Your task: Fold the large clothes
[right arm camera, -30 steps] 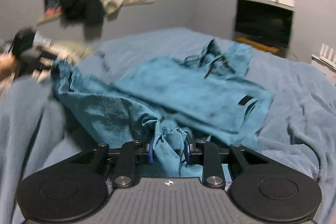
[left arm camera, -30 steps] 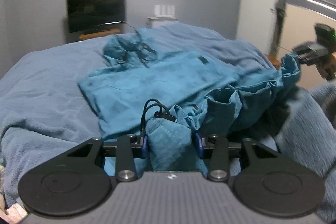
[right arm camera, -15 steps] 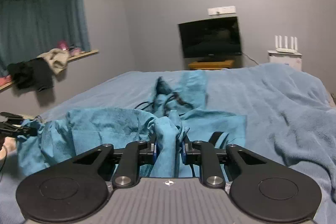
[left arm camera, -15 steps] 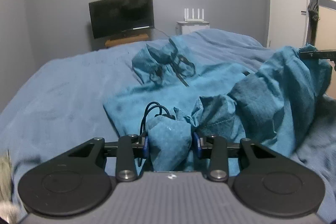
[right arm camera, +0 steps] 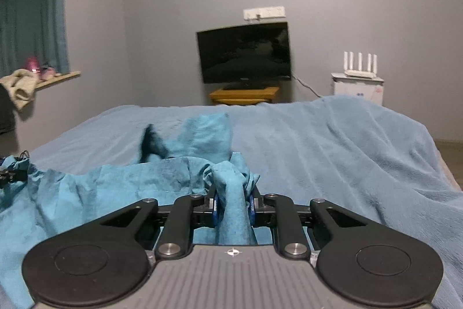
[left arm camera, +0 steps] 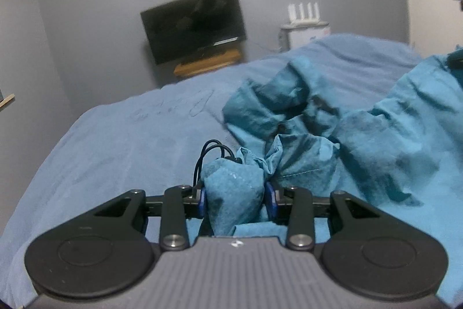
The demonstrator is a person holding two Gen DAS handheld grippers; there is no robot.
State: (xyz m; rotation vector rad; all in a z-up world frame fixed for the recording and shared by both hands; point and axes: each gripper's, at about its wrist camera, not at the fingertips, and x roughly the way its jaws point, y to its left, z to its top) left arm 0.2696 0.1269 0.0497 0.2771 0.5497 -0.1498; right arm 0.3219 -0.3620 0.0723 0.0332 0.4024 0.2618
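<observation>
Teal garment [left arm camera: 385,141] bunched (both grippers clamping).

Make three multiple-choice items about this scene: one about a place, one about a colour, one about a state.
1. Where does the router stand?
A. on the white cabinet beside the TV
B. on the windowsill
C. on the bed

2. What colour is the garment?
A. red
B. teal
C. white

3. How are the two grippers?
A. both open
B. only the left one holds cloth
C. both shut on the garment

Answers:
1 A, its antennas rise from the white cabinet right of the TV.
2 B, it is teal on a paler blue blanket.
3 C, cloth is pinched in the left gripper and the right gripper.
</observation>
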